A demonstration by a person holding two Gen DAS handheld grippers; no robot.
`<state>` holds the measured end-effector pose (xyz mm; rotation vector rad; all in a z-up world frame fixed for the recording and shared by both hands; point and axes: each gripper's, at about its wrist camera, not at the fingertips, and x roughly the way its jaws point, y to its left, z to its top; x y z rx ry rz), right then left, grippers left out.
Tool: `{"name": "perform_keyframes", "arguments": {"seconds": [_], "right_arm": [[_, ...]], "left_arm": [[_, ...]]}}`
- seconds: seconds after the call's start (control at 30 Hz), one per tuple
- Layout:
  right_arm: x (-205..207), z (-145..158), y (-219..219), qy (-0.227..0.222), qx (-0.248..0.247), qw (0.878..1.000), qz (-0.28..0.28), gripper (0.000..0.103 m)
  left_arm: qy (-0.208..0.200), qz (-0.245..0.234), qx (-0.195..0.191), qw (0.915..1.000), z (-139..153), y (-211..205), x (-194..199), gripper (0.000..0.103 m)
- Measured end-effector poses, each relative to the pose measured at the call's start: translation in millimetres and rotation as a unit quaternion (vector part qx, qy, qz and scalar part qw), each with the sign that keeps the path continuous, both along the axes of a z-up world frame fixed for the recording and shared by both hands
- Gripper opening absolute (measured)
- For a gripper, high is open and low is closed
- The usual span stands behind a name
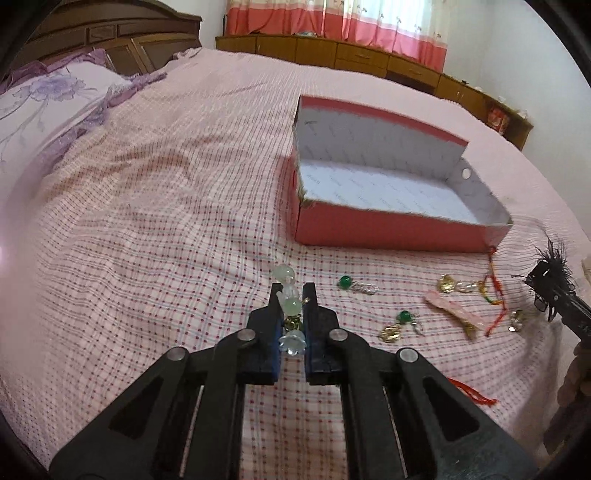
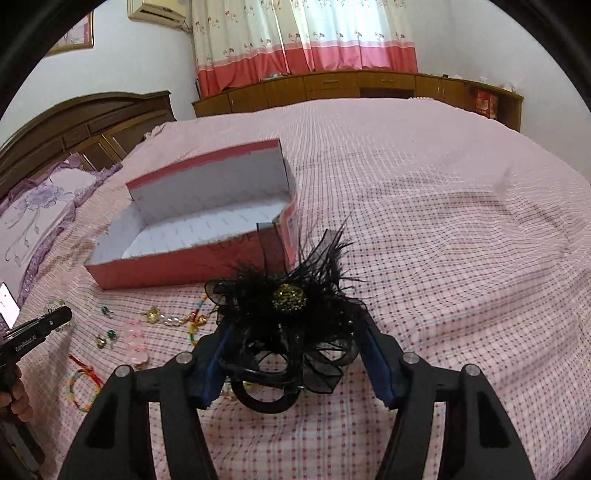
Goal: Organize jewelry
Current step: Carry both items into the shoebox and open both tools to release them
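My left gripper (image 1: 292, 295) is shut on a pale green bead bracelet (image 1: 290, 302) with a clear flower charm, held above the checked bedspread. My right gripper (image 2: 291, 321) is shut on a black feather hair ornament (image 2: 288, 295) with a gold beaded centre, its jaws wide around it. The red shoebox (image 1: 391, 227) with a white inside lies open ahead of both; it shows in the right wrist view as the red shoebox (image 2: 166, 266) to the left. Green-bead earrings (image 1: 345, 282), a pink hair clip (image 1: 452, 312) and a red cord (image 1: 495, 295) lie loose on the bed.
Purple floral pillows (image 1: 48, 99) and a wooden headboard (image 1: 110, 33) are at the left. Low wooden cabinets (image 2: 354, 86) run under pink curtains (image 2: 306, 40) beyond the bed. The left gripper body (image 2: 33, 332) shows at the right wrist view's left edge.
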<state>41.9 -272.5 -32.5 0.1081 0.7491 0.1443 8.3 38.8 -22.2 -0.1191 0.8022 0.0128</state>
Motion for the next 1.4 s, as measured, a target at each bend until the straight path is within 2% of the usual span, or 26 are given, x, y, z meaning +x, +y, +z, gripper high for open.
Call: {"name": "perform_keyframes", "arguments": {"seconds": [0.23, 0.63, 0.87, 1.0, 1.4], "right_arm": [[-10, 27, 7, -0.027, 0.009, 1.000, 0.008, 0.065], [-14, 62, 33, -0.060, 0.013, 0.997, 0.043, 0.065], [1, 79, 46, -0.070, 0.020, 0.995, 0.062, 0.065], [16, 85, 54, -0.067, 0.021, 0.995, 0.071, 0.065], [74, 83, 73, -0.050, 0.022, 0.995, 0.085, 0.065]], "left_arm": [[-0.029, -0.017, -0.013, 0.9993, 27, 8, 1, 0.001], [-0.078, -0.041, -0.015, 0.9960, 63, -10, 6, 0.001], [-0.099, -0.045, 0.000, 0.9941, 79, -26, 29, 0.001], [-0.102, -0.047, -0.006, 0.9936, 82, -28, 43, 0.001], [-0.095, -0.055, -0.009, 0.9939, 82, -34, 95, 0.001]]}}
